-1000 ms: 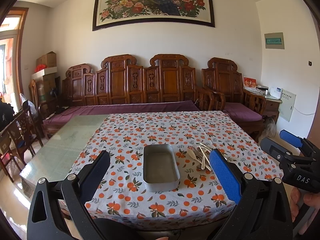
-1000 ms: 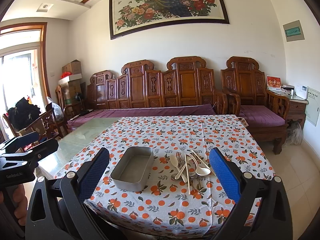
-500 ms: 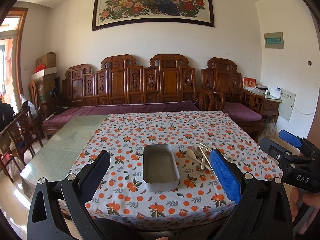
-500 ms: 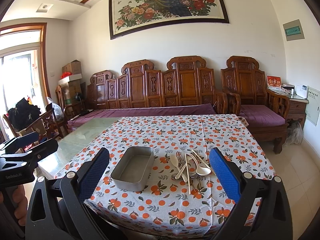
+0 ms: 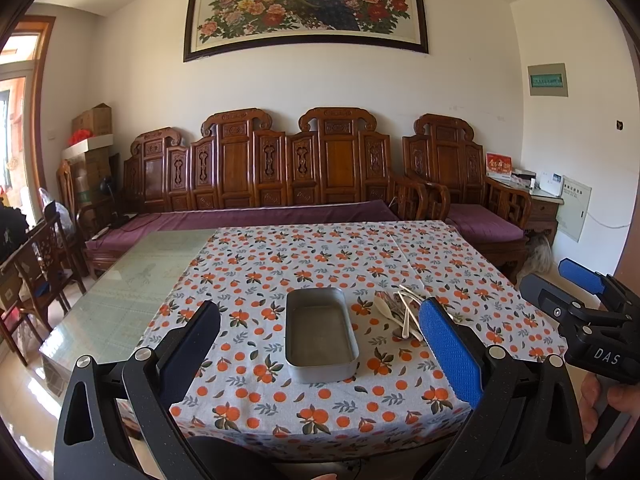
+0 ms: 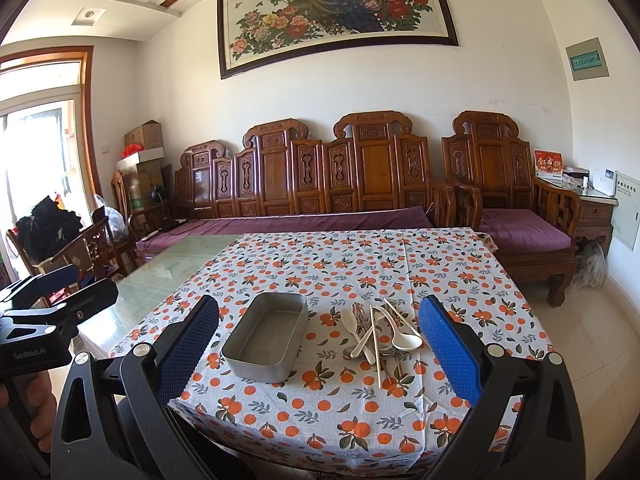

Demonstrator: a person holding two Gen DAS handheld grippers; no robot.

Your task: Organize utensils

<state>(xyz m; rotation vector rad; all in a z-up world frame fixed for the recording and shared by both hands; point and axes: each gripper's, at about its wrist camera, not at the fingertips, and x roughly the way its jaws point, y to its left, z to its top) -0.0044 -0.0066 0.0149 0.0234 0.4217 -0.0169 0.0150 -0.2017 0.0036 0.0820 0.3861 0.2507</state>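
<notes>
Utensil pile (image 6: 378, 334) lies on the tablecloth (image 6: 360, 264), near the front of the table and just right of the metal tray (image 6: 266, 336); a narrow strip of cloth separates the two. Pile contents: pale spoons, loose chopsticks crossing over them, and what looks like a darker metal piece underneath, though the tangle is too small to sort out with confidence. In the left wrist view the same pile (image 5: 400, 314) is partly hidden behind the blue finger pad (image 5: 450, 352).

Tray: rectangular, rounded corners, dull grey metal, shallow walls, nothing inside. Its near short end sits a little back from the front table edge.

Open room: the cloth beyond the tray and pile is bare up to the far edge. Left of the cloth, a bare glass tabletop (image 5: 128, 284) is exposed.

Left gripper (image 5: 320, 344): held low before the front table edge, level, jaws spread wide, framing the tray, gripping nothing. Right gripper (image 6: 320, 344): same pose, jaws equally wide, framing tray and pile, nothing held. Neither touches the table.

Pads: blue, dimpled texture; arms matte black plastic. Cloth: white with orange fruit print. Carved wooden bench (image 6: 320, 184) with purple cushion stands behind the table.
</notes>
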